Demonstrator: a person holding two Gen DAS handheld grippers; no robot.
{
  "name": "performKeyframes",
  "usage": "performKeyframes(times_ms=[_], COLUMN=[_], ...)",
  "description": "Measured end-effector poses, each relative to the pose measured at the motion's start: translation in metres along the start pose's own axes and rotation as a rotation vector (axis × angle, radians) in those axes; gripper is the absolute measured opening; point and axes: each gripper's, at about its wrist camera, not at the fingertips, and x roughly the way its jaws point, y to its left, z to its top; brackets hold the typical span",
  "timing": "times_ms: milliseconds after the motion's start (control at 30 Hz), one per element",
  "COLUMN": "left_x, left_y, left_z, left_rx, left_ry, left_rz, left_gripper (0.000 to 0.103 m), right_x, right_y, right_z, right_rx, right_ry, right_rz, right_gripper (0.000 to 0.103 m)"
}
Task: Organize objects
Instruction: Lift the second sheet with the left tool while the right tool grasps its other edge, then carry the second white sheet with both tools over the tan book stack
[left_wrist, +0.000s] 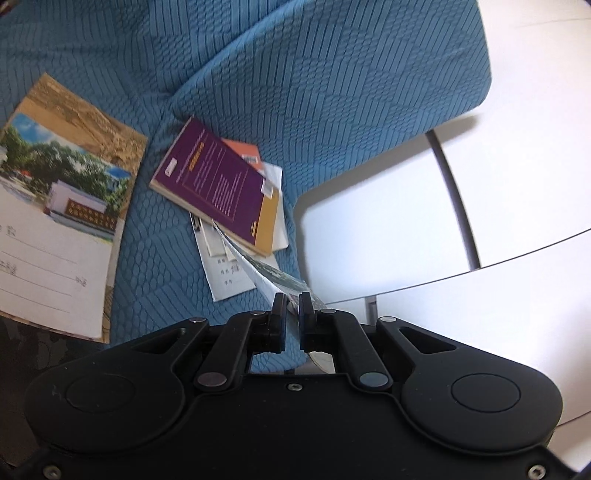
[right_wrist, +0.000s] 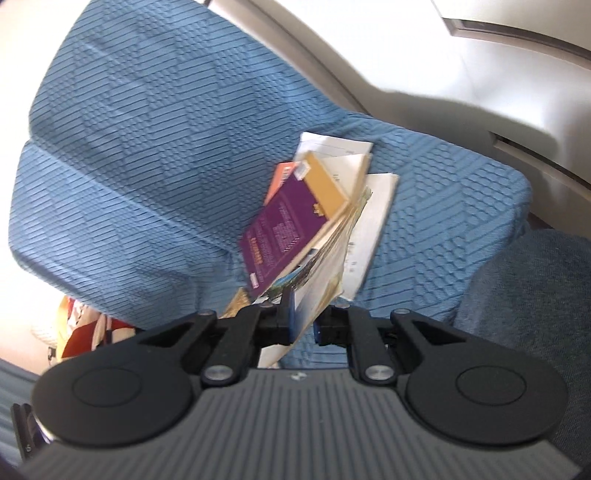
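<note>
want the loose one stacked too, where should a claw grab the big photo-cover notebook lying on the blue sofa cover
Take the big notebook by its near long edge, probably coming in low from the front of the blue sofa cover. It lies flat and wide, so only a thin edge fits the jaws, and that edge seems to overhang slightly. Both claws, left and right, are shut on the book pile.

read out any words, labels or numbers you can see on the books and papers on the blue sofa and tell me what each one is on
Nothing can be quoted with certainty.
Purple book: orange title line and rows of small print on the cover, too blurred to read.
White label on its yellow band: too small to read.
Large booklet: handwritten characters on ruled lines, blurred.
White papers under the stack: small printed characters, unreadable.
Orange book: a barcode-like patch, unreadable.
</note>
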Motion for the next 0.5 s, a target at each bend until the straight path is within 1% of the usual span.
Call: performKeyframes(times_ms=[133,200,500], left_x=[-0.022,-0.032,-0.073], left_y=[0.001,0.001,0.006], left_z=[0.009,0.013,0.028], left_rx=[0.002,0.011,0.022], left_ry=[-0.031,-0.047,-0.105], left_rz=[-0.009,-0.01,-0.016], left_gripper=[0.005,0.005,0.005], right_x=[-0.001,-0.001,0.007], right_y=[0.021,0.032,0.078], right_z=[-0.004,-0.007,-0.016], right_rx=[-0.03,-0.043,-0.1], right_ry=[0.002,-0.005,0.019], right_rz=[0.024,0.022,0.048], right_gripper=[0.012,0.012,0.012])
